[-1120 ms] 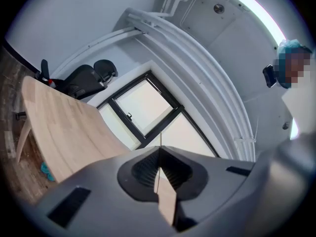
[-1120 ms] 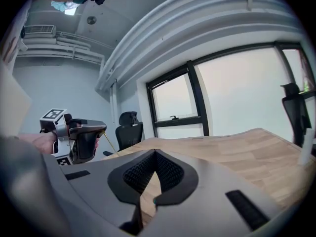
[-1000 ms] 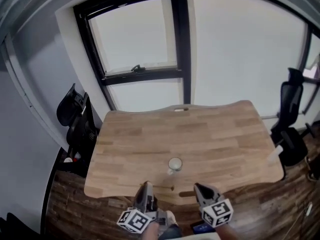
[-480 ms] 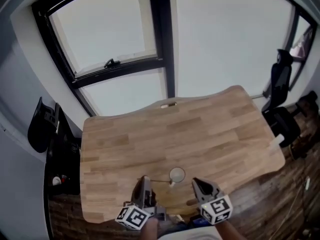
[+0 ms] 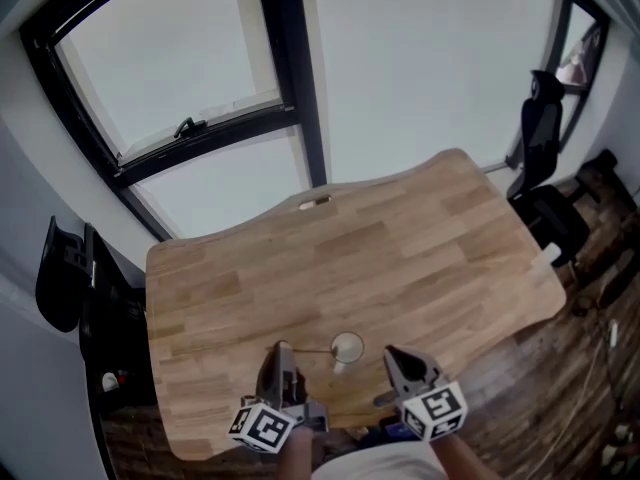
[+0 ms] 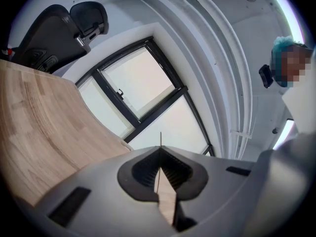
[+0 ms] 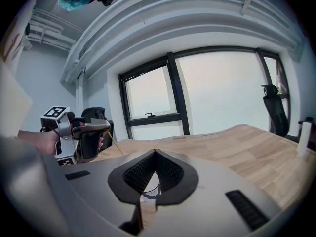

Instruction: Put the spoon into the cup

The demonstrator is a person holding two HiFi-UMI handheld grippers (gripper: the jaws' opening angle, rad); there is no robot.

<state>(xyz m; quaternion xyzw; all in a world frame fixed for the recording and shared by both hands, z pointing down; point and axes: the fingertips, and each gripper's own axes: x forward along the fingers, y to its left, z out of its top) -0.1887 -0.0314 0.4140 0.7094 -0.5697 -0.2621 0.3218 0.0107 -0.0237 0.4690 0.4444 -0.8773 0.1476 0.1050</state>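
Observation:
A small pale cup (image 5: 347,348) stands on the wooden table (image 5: 400,248) near its front edge. My left gripper (image 5: 278,351) is just left of the cup, shut on a thin spoon (image 5: 305,350) whose far end reaches toward the cup's rim. In the left gripper view the spoon's thin stem (image 6: 160,139) sticks out from the closed jaws (image 6: 160,149). My right gripper (image 5: 390,353) is right of the cup, jaws together, with nothing between them. The right gripper view shows the cup (image 7: 150,191) below its joined tips (image 7: 154,154), and beside it the left gripper (image 7: 106,128) with the spoon (image 7: 116,144).
Black office chairs stand left of the table (image 5: 65,268) and at its far right (image 5: 540,128). A small white object (image 5: 548,258) sits at the table's right edge. A large window with a dark frame (image 5: 290,118) is behind the table. The floor (image 5: 590,368) is dark wood.
Both grippers have moved forward over the table's front edge and now flank the cup. The left one carried the spoon with it. The head view swung left and down.

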